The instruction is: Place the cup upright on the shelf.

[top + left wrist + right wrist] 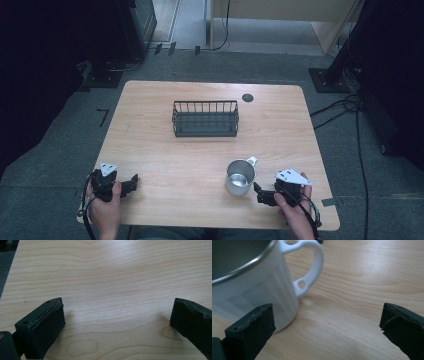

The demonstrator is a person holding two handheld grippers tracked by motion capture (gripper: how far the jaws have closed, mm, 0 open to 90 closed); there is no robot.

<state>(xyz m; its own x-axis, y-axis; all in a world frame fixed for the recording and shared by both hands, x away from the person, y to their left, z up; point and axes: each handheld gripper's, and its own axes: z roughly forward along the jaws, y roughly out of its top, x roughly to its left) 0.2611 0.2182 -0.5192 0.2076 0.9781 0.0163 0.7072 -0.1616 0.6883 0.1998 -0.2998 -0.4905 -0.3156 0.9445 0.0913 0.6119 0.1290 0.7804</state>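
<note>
Steel mug [240, 177] sits just beside your right gripper [261, 192], jaws wide, prob lined up for pickup; left gripper [131, 182] wide too, idle.

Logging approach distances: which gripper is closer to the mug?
The right gripper: the mug sits just ahead of its open jaws. The left gripper faces bare table.

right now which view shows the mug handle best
The right gripper view: the white mug's handle sits close up, its loop and small hole clear. The high view shows the handle as a tiny tab pointing away from the person. The left gripper view shows bare tabletop.
</note>
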